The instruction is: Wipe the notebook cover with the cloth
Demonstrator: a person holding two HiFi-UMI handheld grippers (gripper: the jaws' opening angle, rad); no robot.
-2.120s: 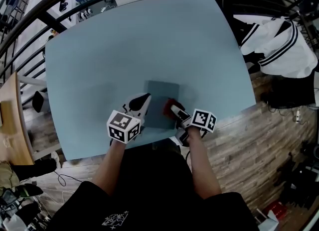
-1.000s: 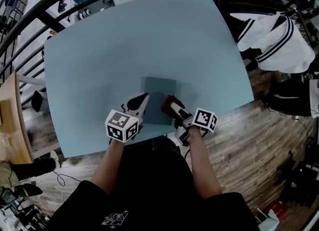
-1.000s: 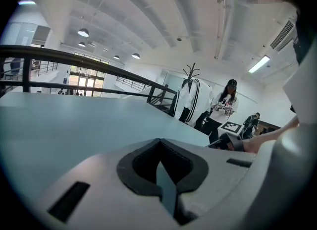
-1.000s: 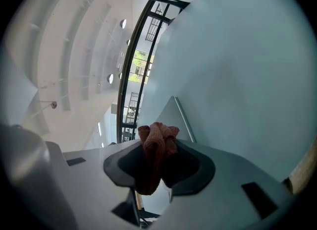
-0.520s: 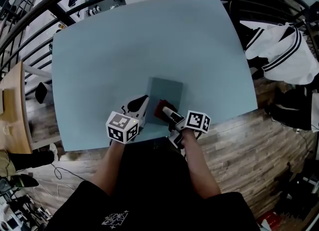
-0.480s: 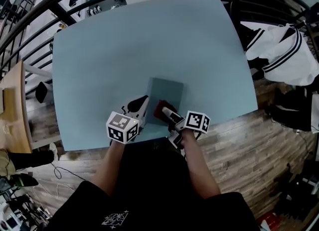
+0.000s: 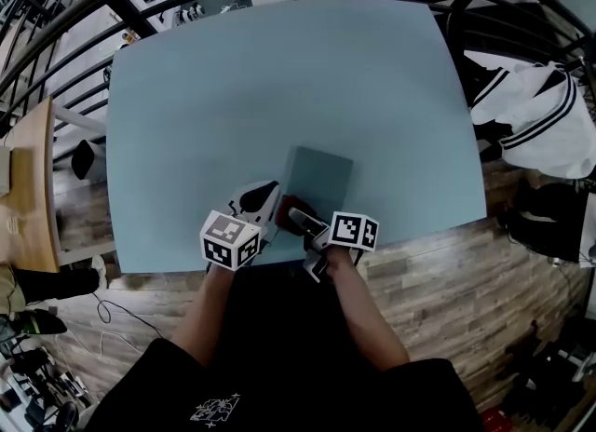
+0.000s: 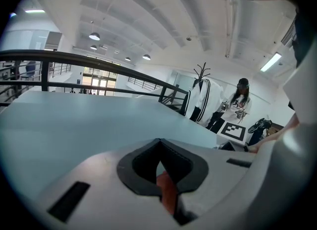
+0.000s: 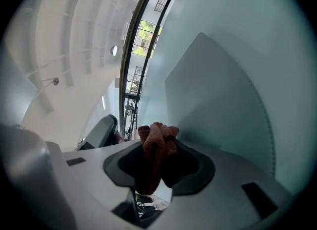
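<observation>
- Now the right gripper [image 9: 157, 150] clamps the cloth [image 9: 156, 137] at the near edge of the notebook [image 7: 318, 177]; dragging could shove it.
- Jaws together, the left gripper [image 8: 158, 147] sits beside that edge.

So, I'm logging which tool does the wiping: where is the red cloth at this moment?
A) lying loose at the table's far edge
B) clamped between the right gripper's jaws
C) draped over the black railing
B: the right gripper view shows the cloth bunched between the dark jaws of the right gripper, just in front of the notebook.
</observation>
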